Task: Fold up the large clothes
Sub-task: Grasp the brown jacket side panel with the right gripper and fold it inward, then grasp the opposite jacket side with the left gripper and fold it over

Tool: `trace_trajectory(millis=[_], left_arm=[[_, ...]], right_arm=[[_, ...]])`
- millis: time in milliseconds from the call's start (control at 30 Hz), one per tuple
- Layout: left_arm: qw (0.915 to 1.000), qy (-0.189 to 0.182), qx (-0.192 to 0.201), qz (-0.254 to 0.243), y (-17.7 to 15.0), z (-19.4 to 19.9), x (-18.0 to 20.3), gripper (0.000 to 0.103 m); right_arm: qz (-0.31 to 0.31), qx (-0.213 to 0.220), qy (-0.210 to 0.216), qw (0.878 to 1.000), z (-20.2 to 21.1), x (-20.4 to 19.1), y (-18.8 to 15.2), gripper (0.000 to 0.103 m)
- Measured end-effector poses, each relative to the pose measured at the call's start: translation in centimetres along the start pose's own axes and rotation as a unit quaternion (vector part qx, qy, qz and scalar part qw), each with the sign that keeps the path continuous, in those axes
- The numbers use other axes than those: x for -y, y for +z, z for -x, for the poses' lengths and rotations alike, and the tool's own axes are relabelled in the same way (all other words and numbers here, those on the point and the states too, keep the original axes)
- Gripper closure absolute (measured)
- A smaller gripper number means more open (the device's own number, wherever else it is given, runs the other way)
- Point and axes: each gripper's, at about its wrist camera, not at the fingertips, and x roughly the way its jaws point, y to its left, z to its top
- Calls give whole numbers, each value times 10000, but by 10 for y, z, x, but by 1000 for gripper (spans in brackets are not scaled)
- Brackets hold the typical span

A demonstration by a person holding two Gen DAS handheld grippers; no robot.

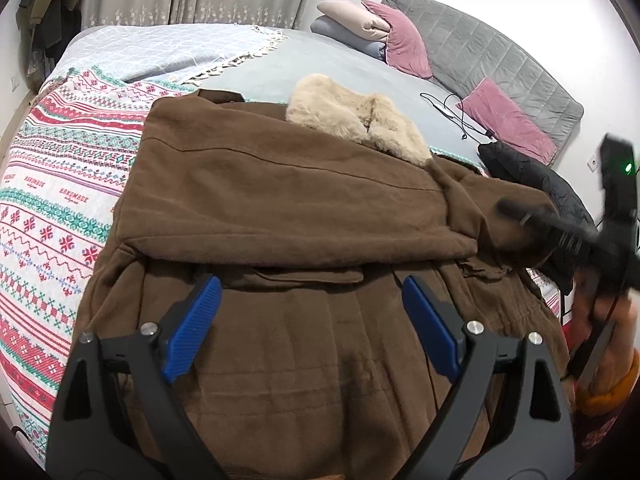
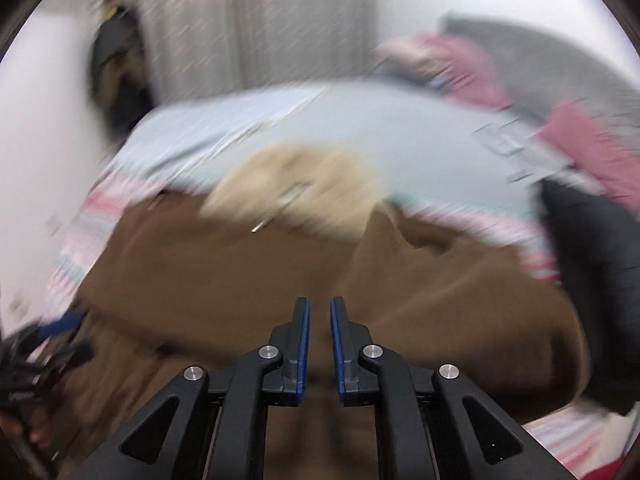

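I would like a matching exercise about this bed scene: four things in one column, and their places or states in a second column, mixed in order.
Things:
1. brown coat
2. fur collar
3. black jacket
4. left gripper

Places or states:
A. jaws wide open, nothing between them, above the coat's lower part
B. lies beyond the brown coat, on the side of the pink pillows
C. spread on the patterned blanket, partly folded over itself
D. beige and fluffy, at the coat's far end

Pairs: 1-C, 2-D, 3-B, 4-A
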Motion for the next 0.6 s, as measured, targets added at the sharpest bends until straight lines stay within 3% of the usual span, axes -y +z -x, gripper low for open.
trace_trajectory(millis=[100, 167, 267, 300, 333, 400, 467, 567, 600], left_arm=[[10000, 30, 8, -31, -1, 1, 2, 11], [10000, 26, 10, -44, 0, 1, 3, 11], [10000, -27, -67, 8, 1, -1, 4, 11], [9998, -104, -151, 43, 4, -2, 7, 11], [9996, -166, -204, 72, 6, -4, 8, 11], [9991, -323, -278, 82, 14, -3, 18, 11], [9990, -352, -277, -84, 22, -1, 34, 11], [9982, -436, -208, -349, 30, 3, 57, 11], [9978, -494, -227, -378, 31, 2, 62, 11]], right_arm=[[180, -810, 843, 9930, -29, -35, -15, 80], [262, -948, 1216, 9877, -26, -49, -23, 77], [413, -652, 1540, 9851, 3, -56, -15, 68], [454, -462, 1538, 9860, 15, -53, -11, 58], [486, -116, 1426, 9885, 34, -44, -5, 44], [439, 324, 1079, 9927, 51, -22, 6, 29], [238, 630, 341, 9971, 57, 15, 13, 28], [-200, 708, -707, 9948, 47, 70, 11, 28], [-423, 631, -871, 9933, 39, 92, 9, 28]])
